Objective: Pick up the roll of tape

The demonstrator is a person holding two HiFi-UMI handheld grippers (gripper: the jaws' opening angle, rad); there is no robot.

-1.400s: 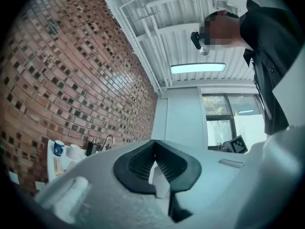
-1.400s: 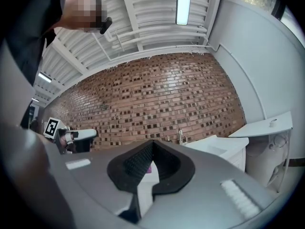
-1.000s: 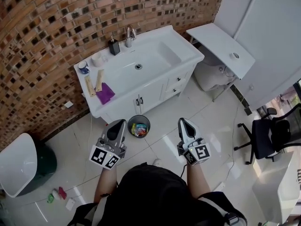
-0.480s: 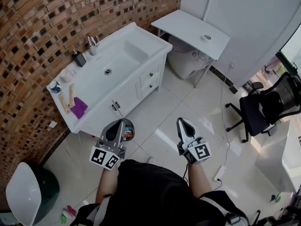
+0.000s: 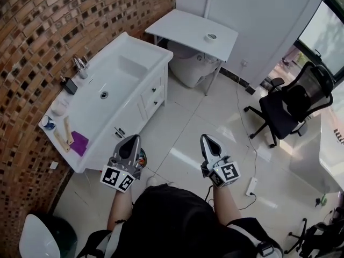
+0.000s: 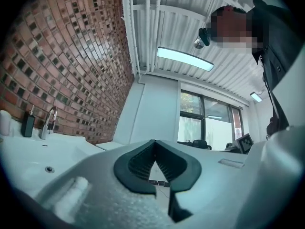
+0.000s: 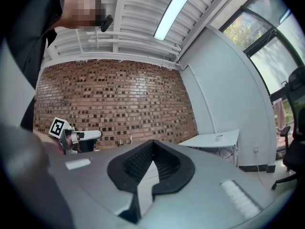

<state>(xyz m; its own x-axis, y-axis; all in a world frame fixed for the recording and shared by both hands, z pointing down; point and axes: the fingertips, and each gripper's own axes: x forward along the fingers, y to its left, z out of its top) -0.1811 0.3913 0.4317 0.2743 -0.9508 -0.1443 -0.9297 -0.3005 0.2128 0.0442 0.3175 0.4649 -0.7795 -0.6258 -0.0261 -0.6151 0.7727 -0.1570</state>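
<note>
Across the tiled floor (image 5: 188, 122) from the person, a white worktop (image 5: 183, 23) stands against the pale wall, and the roll of tape (image 5: 210, 37) lies flat on it near its right-hand end in the head view, well apart from both tools. The left tool (image 5: 130, 142) is held low in front of the person, over a small bin (image 5: 141, 158) just beside the sink cabinet (image 5: 150, 93). Its jaws are closed tip to tip with nothing between them. The right tool (image 5: 207, 141) hangs beside it over bare tiles, its jaws likewise pressed together and empty. A black office chair (image 5: 285, 104) stands to the right, and a power strip (image 5: 250, 186) lies on the floor near the right tool.
</note>
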